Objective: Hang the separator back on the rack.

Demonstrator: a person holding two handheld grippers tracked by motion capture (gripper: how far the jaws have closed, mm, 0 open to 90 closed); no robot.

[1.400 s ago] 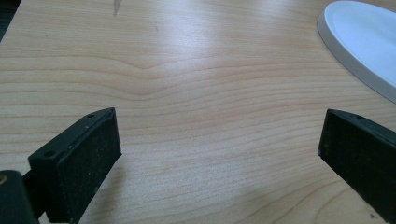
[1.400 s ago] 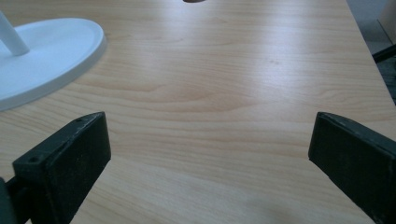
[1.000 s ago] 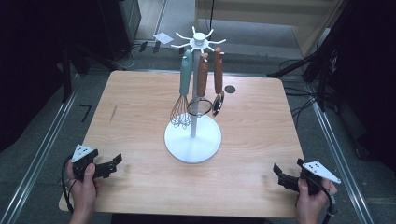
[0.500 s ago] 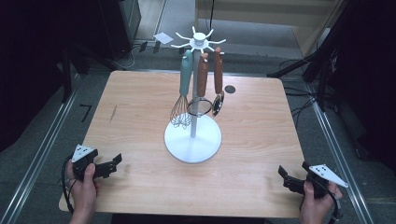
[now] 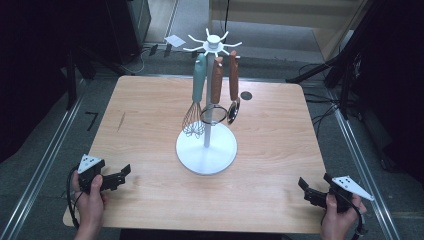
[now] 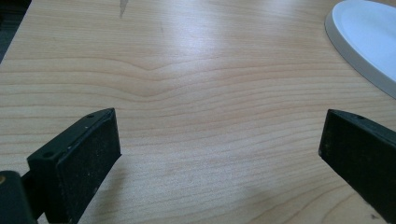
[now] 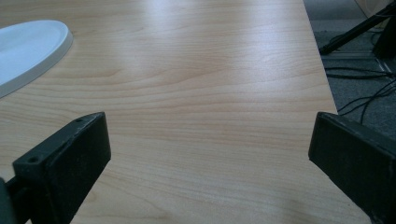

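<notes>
right tongs [image 5: 306,187] lower, nearer table edge

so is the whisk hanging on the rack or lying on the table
Hanging. The whisk hangs upright by its teal handle from the white rack, wire head down above the round base.

Soft overhead light brightens the table [image 5: 150,125], with pale glare ahead of the left claw [image 6: 219,154]; the surroundings stay dark, and the nearest jaws blur slightly.
</notes>
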